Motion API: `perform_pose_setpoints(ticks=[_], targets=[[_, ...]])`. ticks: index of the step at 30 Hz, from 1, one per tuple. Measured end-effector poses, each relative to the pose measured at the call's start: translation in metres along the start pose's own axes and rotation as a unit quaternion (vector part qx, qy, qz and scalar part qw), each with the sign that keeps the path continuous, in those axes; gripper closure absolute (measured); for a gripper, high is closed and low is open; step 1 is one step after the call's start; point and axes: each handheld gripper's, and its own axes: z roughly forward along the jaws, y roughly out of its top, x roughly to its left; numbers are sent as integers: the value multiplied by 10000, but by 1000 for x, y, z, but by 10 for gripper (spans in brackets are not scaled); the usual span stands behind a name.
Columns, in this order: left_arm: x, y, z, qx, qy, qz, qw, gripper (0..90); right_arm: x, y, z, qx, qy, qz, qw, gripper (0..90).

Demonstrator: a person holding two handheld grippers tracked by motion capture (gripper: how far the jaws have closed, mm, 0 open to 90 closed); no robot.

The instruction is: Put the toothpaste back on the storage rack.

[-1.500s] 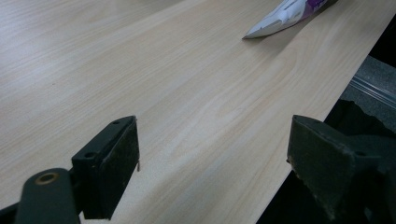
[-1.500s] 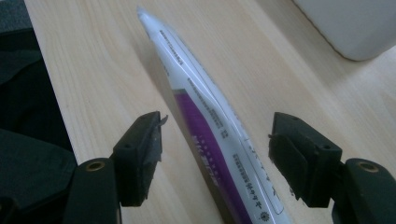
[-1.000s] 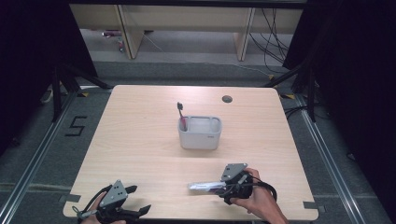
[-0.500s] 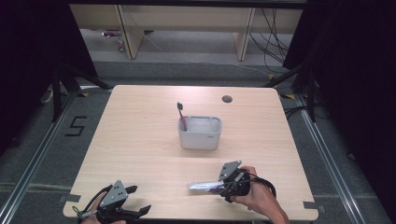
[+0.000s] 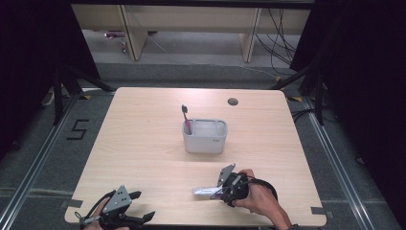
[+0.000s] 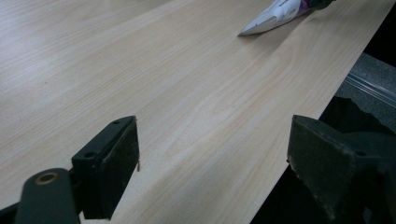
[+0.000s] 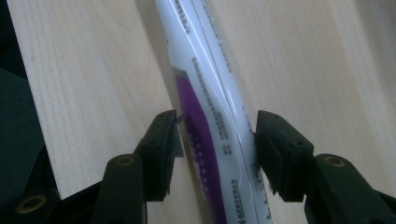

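Jaws of the right gripper (image 7: 215,140) set around the toothpaste tube (image 7: 210,116), pads at its sides, full pinch hard to confirm. Left gripper (image 6: 212,163) spread wide, holding nothing, near the worktop (image 5: 143,143) edge. Tube lying flat, not yet lifted; grey holder (image 5: 205,136) with toothbrush (image 5: 186,119) well apart. Tube cap end hidden behind gripper.

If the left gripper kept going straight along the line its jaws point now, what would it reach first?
Probably the toothpaste tube, whose flat end lies ahead and slightly right of the open left gripper. Between them is bare table. The line runs close to the table's edge, so it might pass just beside the tube.
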Motion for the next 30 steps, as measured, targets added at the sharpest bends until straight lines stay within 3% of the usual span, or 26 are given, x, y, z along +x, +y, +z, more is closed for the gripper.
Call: perform_pose_setpoints(ticks=[5, 8, 9, 10, 12, 13, 14, 15, 19, 20, 21, 22, 24, 25, 26, 27, 28, 30], targets=[[0, 0, 0, 0, 6, 17, 10000, 165, -1, 5, 3, 216, 4, -60, 9997, 536], [1, 0, 0, 11, -20, 15, 10000, 165, -5, 9, 6, 386, -42, -328, 9987, 543], [0, 0, 0, 9, -14, 13, 10000, 165, -3, 10, 5, 522, -69, -163, 9985, 547], [0, -1, 0, -8, -18, 52, 10000, 165, -4, 11, 6, 595, -56, -255, 9979, 550], [0, 0, 0, 4, -67, 41, 10000, 165, -3, 13, 6, 724, -71, -210, 9971, 558], [-1, 0, 0, 6, -74, 31, 10000, 165, -5, 15, 7, 738, -5, -415, 9964, 568], [1, 0, 0, 87, 29, 176, 9998, 165, -4, 15, 7, 814, -2, -265, 9963, 579], [-1, 0, 0, 15, -32, 74, 10000, 165, -4, 16, 8, 848, -45, -270, 9960, 591], [0, 0, 0, 19, -55, 80, 10000, 165, -9, 15, 9, 822, 98, -343, 9960, 605], [1, 0, 0, 83, 60, 179, 9998, 165, -10, 15, 9, 816, 121, -342, 9960, 607], [1, 0, 0, 90, 61, 188, 9998, 165, -12, 16, 9, 800, 114, -477, 9956, 611], [0, 0, 0, 62, 11, 139, 9999, 165, -10, 15, 9, 823, 127, -305, 9961, 614], [0, 1, 0, 31, -36, 72, 10000, 165, -9, 16, 9, 846, 79, -374, 9957, 624], [0, 0, 0, 49, 32, 133, 9999, 165, -9, 17, 9, 857, 104, -405, 9954, 630], [1, 0, 0, 98, 48, 180, 9998, 165, -5, 19, 8, 974, 34, -236, 9950, 637], [-2, 0, 1, -18, -11, 38, 10000, 165, -8, 18, 9, 881, 87, -428, 9952, 642], [1, 0, 0, 83, 69, 192, 9998, 165, -7, 19, 8, 944, 45, -407, 9947, 648], [1, 1, -1, 59, -42, 100, 9999, 165, -8, 20, 8, 933, 76, -467, 9945, 666]])
